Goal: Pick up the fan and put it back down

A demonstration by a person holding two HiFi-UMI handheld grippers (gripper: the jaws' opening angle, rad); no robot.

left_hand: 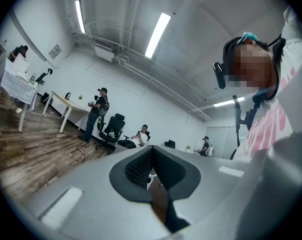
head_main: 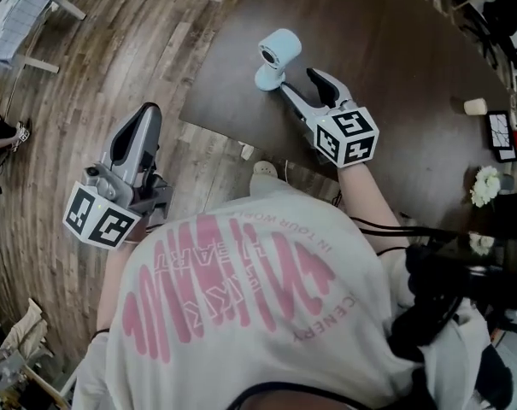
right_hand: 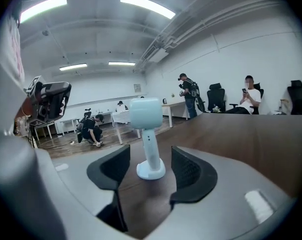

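The right claw (right_hand: 151,160) is released, its pads apart and touching nothing. The fan (right_hand: 146,129) stands upright on the desk (right_hand: 250,139) just ahead, its base between the claw's tips with a gap on each side. The left claw (left_hand: 151,165) is clenched on nothing, off the desk over the floor (head_main: 87,75). The fan is unheld; I cannot tell whether the lift is already done or still to come.

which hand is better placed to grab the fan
Right: the right gripper has open fingers either side of the upright fan; the left gripper is shut, over the floor.
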